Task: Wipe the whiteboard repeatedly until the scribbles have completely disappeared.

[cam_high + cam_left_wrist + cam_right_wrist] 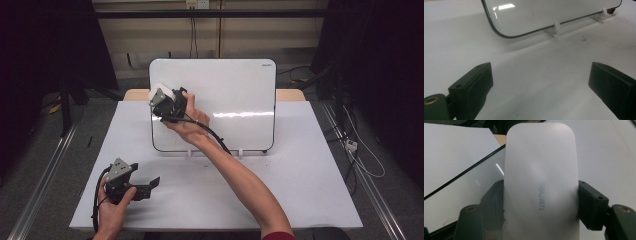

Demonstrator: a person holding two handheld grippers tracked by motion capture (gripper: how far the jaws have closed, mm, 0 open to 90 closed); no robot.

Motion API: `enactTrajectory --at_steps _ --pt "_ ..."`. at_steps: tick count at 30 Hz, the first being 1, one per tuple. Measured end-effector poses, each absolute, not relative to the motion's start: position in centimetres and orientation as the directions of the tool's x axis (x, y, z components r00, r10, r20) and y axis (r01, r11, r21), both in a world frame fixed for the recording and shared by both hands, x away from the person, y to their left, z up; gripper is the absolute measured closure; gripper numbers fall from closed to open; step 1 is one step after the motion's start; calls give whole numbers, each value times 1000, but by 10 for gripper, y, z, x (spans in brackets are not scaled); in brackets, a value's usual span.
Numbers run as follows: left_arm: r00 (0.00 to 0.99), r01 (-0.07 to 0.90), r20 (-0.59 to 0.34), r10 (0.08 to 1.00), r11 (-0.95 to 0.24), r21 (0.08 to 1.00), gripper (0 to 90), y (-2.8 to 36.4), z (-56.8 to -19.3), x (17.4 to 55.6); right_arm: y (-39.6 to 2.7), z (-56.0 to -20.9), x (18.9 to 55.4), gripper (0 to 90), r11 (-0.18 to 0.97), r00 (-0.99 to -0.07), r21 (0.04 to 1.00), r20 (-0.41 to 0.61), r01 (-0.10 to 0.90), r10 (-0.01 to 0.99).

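Eraser (540,185) clamped between right hand-held gripper (541,202) jaws, against whiteboard (235,90).

In the right gripper view the white eraser (541,185) runs off the bottom edge and covers the inner faces of the fingers (592,205); its grey lettering is too blurred to read. In the high view the right gripper (167,102) hides most of that eraser

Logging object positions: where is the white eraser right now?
In the high view, the white eraser is clamped in the right gripper against the whiteboard's upper left corner.
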State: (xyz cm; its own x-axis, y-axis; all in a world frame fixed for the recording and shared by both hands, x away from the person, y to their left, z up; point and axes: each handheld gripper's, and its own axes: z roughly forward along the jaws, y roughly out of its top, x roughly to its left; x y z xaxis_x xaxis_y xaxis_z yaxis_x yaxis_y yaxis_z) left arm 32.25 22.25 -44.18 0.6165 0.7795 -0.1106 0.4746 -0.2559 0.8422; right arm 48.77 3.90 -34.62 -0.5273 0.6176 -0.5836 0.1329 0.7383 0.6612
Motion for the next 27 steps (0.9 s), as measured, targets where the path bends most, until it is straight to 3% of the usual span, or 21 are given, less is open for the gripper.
enactTrajectory --at_steps 13,19,27 --pt "617 474 -110 779 -256 843 55 224 -441 322 36 -310 520 316 702 -477 692 -566 168 672" --pt "620 471 -108 777 -258 843 55 222 -441 322 39 -312 517 315 712 -459 685 -589 153 665" --pt "617 470 -105 780 -258 844 55 222 -442 322 44 -334 501 315 750 -501 653 -616 106 608"
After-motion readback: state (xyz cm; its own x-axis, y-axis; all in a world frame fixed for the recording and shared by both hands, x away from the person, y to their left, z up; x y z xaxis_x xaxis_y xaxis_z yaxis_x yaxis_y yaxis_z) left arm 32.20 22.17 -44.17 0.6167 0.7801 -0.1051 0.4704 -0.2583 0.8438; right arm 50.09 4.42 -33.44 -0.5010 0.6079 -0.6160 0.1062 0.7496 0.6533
